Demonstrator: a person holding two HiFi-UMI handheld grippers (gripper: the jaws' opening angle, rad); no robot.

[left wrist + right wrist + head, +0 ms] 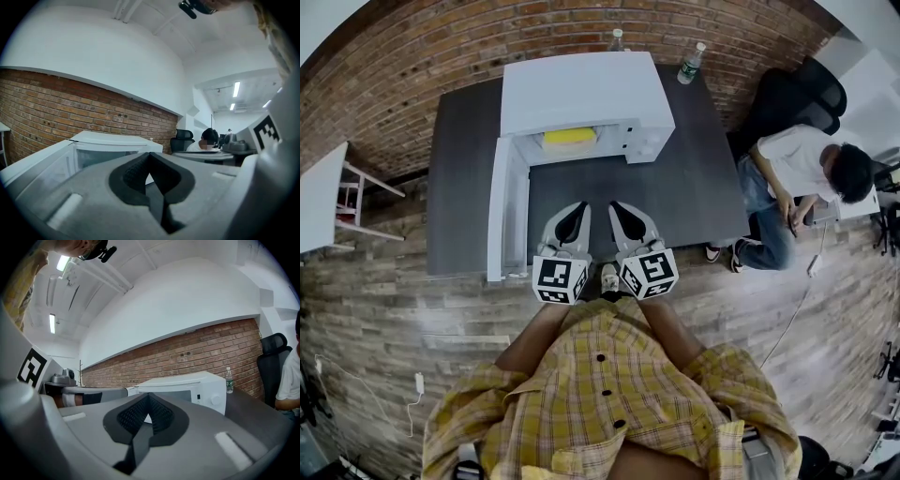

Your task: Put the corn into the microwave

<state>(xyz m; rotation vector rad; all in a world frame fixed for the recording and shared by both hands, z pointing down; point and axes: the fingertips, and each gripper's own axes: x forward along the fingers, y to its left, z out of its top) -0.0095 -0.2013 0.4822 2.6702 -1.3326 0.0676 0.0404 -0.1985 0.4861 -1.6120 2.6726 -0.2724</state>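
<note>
We hold the left gripper (578,210) and the right gripper (620,210) side by side over the near edge of the table (694,187), both with jaws pressed together and nothing in them. The corn (569,137) lies well ahead of us inside the microwave (581,89), whose door (508,211) swings open to the left. The microwave's top hides most of the corn, so only a yellow strip shows, and neither gripper view lets us make it out.
</note>
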